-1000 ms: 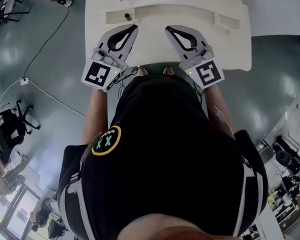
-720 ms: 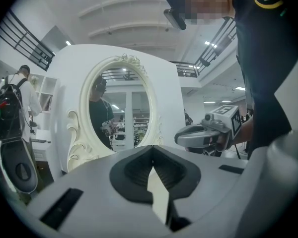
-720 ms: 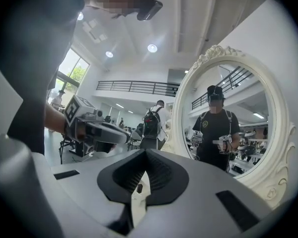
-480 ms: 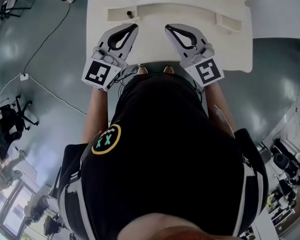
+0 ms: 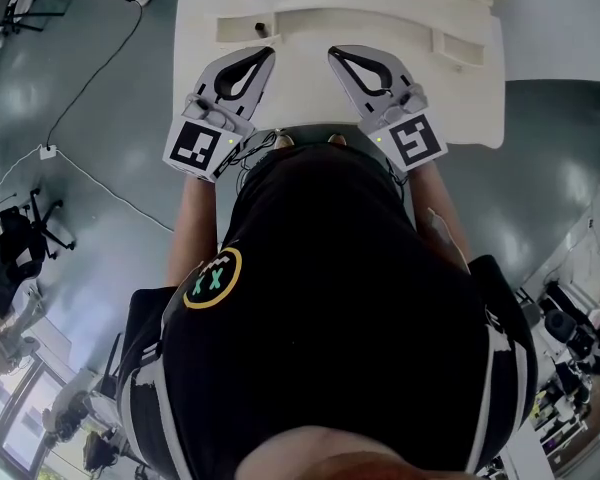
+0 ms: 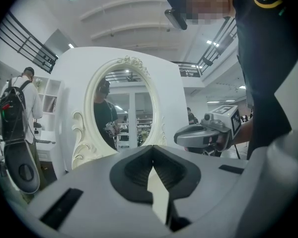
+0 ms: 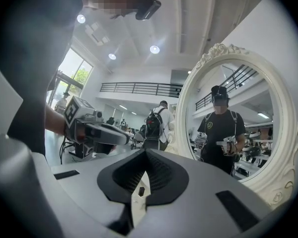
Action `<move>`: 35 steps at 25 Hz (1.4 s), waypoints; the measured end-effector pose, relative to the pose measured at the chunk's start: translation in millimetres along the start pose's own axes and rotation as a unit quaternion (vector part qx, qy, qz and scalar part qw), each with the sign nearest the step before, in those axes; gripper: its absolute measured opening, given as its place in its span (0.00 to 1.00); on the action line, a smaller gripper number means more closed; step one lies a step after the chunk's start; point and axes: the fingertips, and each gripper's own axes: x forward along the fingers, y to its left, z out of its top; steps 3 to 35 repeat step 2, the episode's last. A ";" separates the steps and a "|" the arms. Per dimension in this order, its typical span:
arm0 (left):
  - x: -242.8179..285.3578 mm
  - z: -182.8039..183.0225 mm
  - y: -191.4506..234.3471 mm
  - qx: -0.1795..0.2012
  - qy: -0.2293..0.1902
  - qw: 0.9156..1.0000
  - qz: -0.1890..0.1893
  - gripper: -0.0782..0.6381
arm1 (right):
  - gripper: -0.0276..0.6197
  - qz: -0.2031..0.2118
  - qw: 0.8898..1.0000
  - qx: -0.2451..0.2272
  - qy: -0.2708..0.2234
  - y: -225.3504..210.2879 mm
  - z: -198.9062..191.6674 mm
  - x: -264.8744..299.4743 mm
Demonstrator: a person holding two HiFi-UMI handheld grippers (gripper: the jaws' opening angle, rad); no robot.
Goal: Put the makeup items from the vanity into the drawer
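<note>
A small dark makeup item (image 5: 258, 30) stands on the long raised shelf (image 5: 330, 23) at the back of the white vanity (image 5: 460, 88). It also shows as a dark item (image 7: 141, 190) low in the slit between the right jaws. My left gripper (image 5: 268, 54) hovers over the vanity top, just in front and right of it, jaws shut and empty. My right gripper (image 5: 332, 52) hangs beside it, also shut with nothing held. Each one shows in the other's view, the right gripper (image 6: 203, 135) and the left gripper (image 7: 97, 130). No drawer is in sight.
An oval mirror with a carved white frame (image 6: 124, 108) rises at the back of the vanity, and the same mirror (image 7: 233, 128) reflects the person. A cable (image 5: 90, 88) runs over the grey floor at the left. People with backpacks stand in the room beyond.
Hardly anything: the head view has shifted a little, and both grippers stay shut in the same place over the vanity.
</note>
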 end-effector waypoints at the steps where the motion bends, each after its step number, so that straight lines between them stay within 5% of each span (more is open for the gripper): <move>1: -0.6 0.0 0.5 0.000 0.000 1.000 0.001 0.14 | 0.07 0.001 1.000 -0.002 -0.001 0.5 0.6 0.7; 35: -1.3 -0.2 1.0 0.000 0.000 1.000 0.002 0.14 | 0.07 0.002 1.000 -0.003 -0.003 1.0 1.2 1.5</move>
